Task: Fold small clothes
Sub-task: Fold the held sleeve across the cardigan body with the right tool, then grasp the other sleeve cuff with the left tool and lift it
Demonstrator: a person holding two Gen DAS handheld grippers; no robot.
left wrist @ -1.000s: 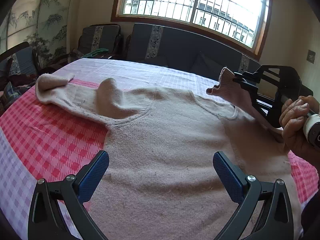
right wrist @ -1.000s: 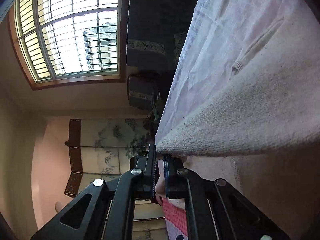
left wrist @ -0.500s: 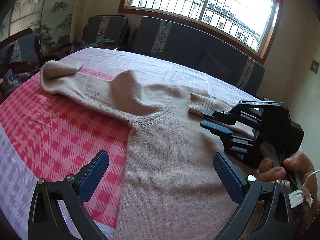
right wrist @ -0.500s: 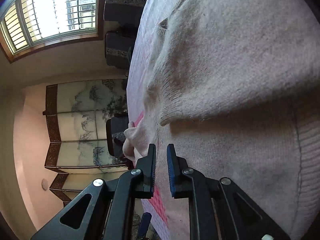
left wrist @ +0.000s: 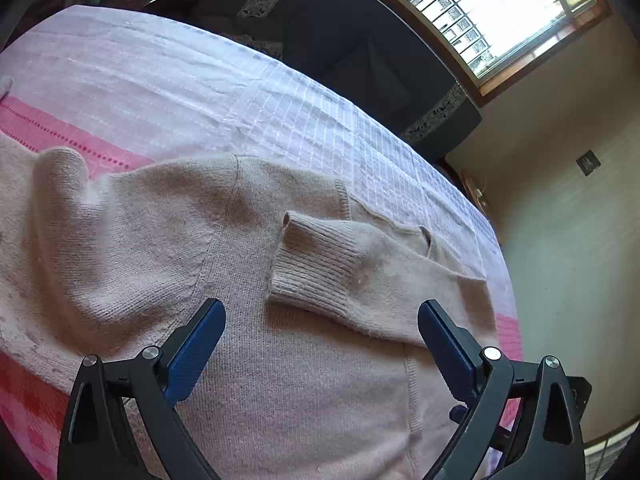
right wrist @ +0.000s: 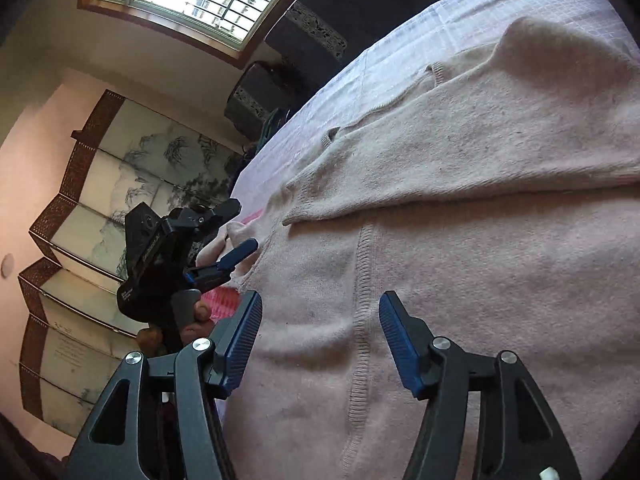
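— Left wrist view first?
— Beige knitted sweater (left wrist: 160, 248) spread flat across a pink-and-white checked cloth (left wrist: 280, 92) on the table. One sleeve (left wrist: 360, 276) folded in over the chest, ribbed cuff toward the middle, lying loose. Left gripper (left wrist: 320, 344) above the sweater's body, blue pads wide apart after closing in a little just now, nothing between them, no pinch on the knit. Dark sofa (left wrist: 360, 36) beyond the far table edge, barred window (left wrist: 492, 4) above it.
— And the other gripper there?
— Only a dark corner of it at lower right, behind the left one's frame.
— Right wrist view?
— Same sweater (right wrist: 480, 264) filling most of the frame, a side seam running up between the fingers. Folded sleeve (right wrist: 460, 152) lying across the upper part, free of any grip. Right gripper (right wrist: 320, 344) with jaws just now opening, roughly halfway apart, empty, poised over the knit. Left gripper (right wrist: 234, 226) visible at left, held in a hand (right wrist: 192, 316), jaws apart near the sweater's far edge; contact with the knit impossible to tell. Painted folding screen (right wrist: 120, 184) behind it.
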